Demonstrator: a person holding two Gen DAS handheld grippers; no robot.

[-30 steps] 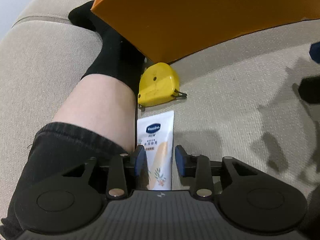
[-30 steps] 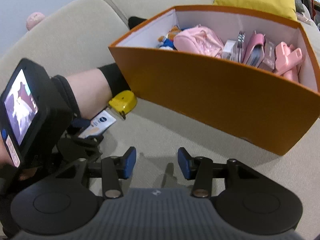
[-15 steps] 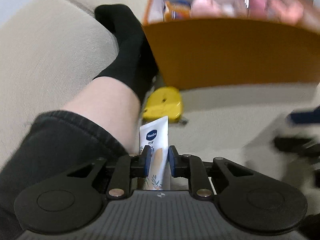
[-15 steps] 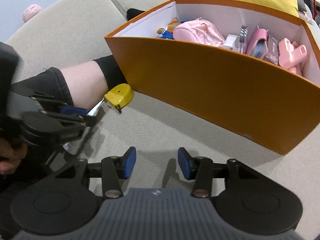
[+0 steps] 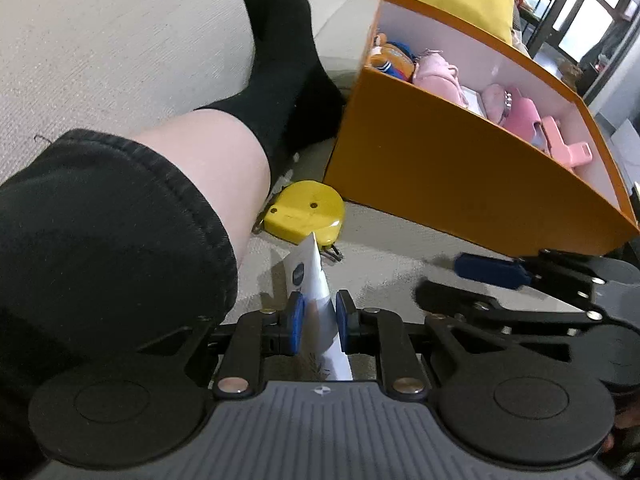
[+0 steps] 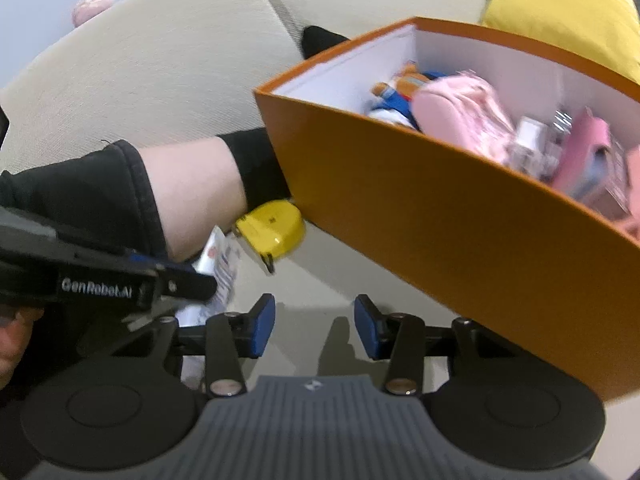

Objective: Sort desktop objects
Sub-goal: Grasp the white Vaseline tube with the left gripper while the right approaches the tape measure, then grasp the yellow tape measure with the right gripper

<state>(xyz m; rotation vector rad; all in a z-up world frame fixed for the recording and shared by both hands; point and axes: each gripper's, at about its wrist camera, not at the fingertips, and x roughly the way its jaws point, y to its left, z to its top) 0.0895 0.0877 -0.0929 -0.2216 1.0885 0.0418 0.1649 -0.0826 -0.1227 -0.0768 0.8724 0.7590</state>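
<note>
Left gripper (image 5: 318,322) clamps its 2 blue pads on a white lotion tube (image 5: 310,276), flat crimped end tilted up, blue oval logo showing, lifted above the beige sofa (image 5: 100,40) near a yellow tape measure (image 5: 306,214) and orange box (image 5: 440,176). Right gripper (image 6: 315,326) hangs spread, holding nothing.

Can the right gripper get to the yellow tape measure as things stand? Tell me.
Probably yes: the right gripper is open and bare sofa leads to the tape measure; the left gripper, holding the tube, crowds its left.

Black grippers, blue fingers (image 5: 295,322), white "GenRobot.AI" lettering.
</note>
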